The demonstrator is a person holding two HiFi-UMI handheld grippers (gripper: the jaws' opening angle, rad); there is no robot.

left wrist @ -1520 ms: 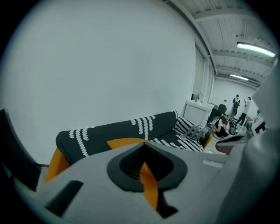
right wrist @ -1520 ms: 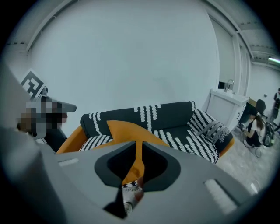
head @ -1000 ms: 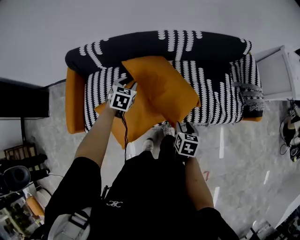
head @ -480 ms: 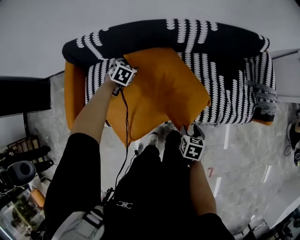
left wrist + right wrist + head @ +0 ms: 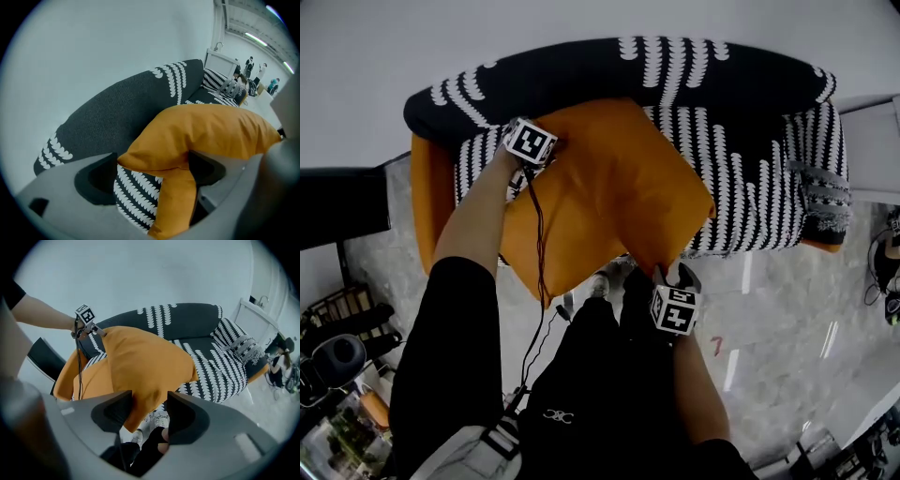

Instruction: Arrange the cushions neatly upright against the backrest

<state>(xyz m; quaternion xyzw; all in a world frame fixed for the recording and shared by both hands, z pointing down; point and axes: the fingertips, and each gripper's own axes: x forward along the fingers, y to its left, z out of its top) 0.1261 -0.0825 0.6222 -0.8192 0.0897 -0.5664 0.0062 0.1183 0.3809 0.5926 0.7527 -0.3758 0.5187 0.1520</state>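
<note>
- Orange on orange: the top cushion [image 5: 623,178] slants across the sofa [image 5: 750,197]. Its upper corner is up by the backrest [image 5: 581,80] and its lower corner hangs past the seat's front edge.
- Up at that upper corner, the left gripper [image 5: 152,160] has just been opening. Its jaws stand wide apart and the corner sits loose between them, nothing pinched.
- Down at the lower corner, the right gripper [image 5: 150,398] has just been opening too. The fabric brushes one jaw and there is a clear gap at the other.
- Underneath, a second orange cushion [image 5: 548,267] pokes out over the seat's front.
- Over at the sofa's far end, a patterned cushion [image 5: 820,197] sits well apart from both grippers.
</note>
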